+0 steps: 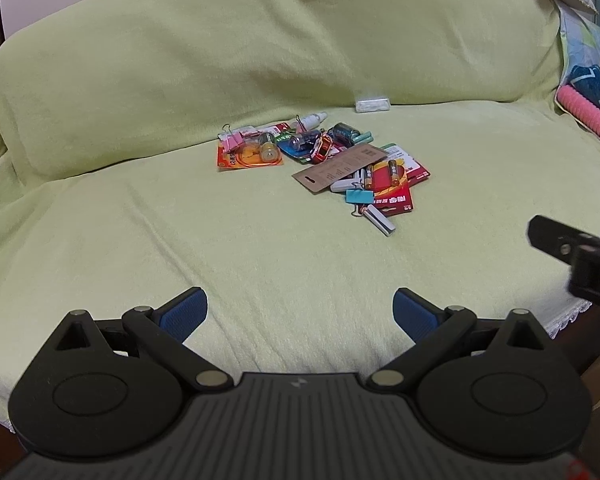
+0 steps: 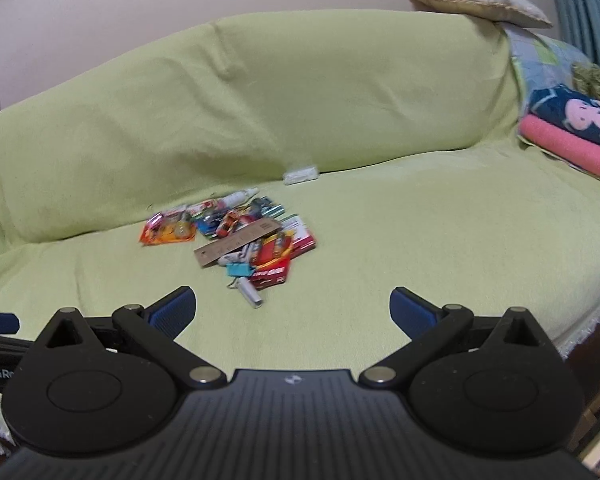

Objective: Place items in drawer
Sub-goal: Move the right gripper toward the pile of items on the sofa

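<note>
A heap of small items lies on the green-covered sofa seat: battery packs, loose batteries, binder clips, a brown card, a small white bottle and a grey stick. The same heap shows in the right wrist view, slightly blurred. My left gripper is open and empty, well short of the heap. My right gripper is open and empty too, with the grey stick nearest to it. Part of the right gripper shows at the right edge of the left wrist view. No drawer is in view.
A small white packet rests at the foot of the sofa back. Folded blankets and a pink roll are stacked at the right end, with a beige cushion on top of the backrest. The sofa's front edge drops off at the right.
</note>
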Tool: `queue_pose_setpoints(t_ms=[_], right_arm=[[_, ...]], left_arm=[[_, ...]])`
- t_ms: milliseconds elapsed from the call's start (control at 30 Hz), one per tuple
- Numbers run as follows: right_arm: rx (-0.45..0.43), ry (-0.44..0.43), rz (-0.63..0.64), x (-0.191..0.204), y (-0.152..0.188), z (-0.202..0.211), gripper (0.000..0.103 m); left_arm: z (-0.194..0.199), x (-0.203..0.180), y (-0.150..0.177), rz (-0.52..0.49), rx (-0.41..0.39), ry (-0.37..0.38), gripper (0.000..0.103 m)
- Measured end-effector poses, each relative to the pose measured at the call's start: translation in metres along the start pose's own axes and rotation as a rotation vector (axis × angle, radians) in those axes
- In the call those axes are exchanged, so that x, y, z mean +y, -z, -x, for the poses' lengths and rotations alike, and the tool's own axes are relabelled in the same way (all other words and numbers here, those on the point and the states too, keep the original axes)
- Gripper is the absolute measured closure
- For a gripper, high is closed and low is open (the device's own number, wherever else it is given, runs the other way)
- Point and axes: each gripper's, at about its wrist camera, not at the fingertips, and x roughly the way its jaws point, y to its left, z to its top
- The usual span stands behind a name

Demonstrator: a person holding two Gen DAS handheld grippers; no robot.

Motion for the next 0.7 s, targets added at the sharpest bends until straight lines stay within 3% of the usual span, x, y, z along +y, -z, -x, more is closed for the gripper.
queue_pose_setpoints(t_ms=[333, 467, 700], right_arm=[[0.198, 0.046, 0.081, -0.004, 0.019, -0.046, 0.001], [0.231, 0.084, 0.091, -0.003, 0.020, -0.073, 0.001], [0.219, 0.073, 0.121, -0.002, 0.015, -0.102, 0.001]], left_arm=[[-0.009, 0.008, 0.011, -0.003, -0.004, 0.026, 0.003], [-0.022, 0.010, 0.010, 0.000, 0.010, 0.018, 0.003], [-0.056, 0.005, 0.003, -0.006, 0.039, 0.001, 0.003]])
